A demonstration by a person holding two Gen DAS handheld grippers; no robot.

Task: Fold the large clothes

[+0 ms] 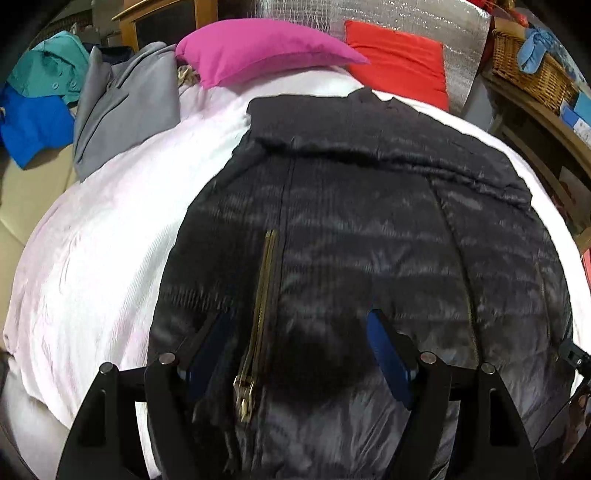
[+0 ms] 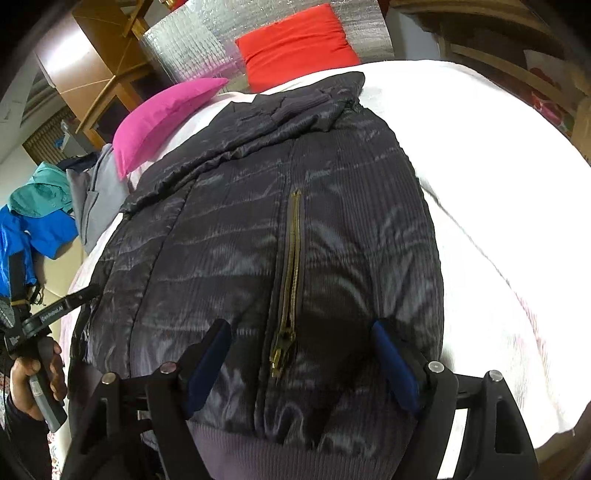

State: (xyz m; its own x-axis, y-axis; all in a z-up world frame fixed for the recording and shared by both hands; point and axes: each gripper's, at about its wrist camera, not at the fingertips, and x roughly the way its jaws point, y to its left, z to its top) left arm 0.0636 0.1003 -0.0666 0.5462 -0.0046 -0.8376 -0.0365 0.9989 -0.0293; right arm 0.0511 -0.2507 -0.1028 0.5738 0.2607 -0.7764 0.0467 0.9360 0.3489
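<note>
While gaping wide, empty: left claw (image 1: 295, 354), right claw (image 2: 301, 354) over black jacket (image 1: 351, 221) mid-frame, white bed (image 1: 110, 240), pink pillow (image 1: 258, 51) upper left.

Bare white bedspread (image 2: 480, 177) right of jacket (image 2: 258, 221); pillows (image 1: 258, 51) beyond.

Premises: a lived-in bedroom in a home. A bed (image 1: 110, 236) with a white cover fills both views. At its head lie a pink pillow (image 1: 258, 48) and, beside that, a red pillow (image 1: 402, 62). Loose clothes (image 1: 48, 96) are heaped just off the bed's side. Wooden furniture (image 1: 162, 22) stands behind the pink pillow; a wicker basket (image 1: 528, 70) sits on a wooden shelf beyond the red pillow.
</note>
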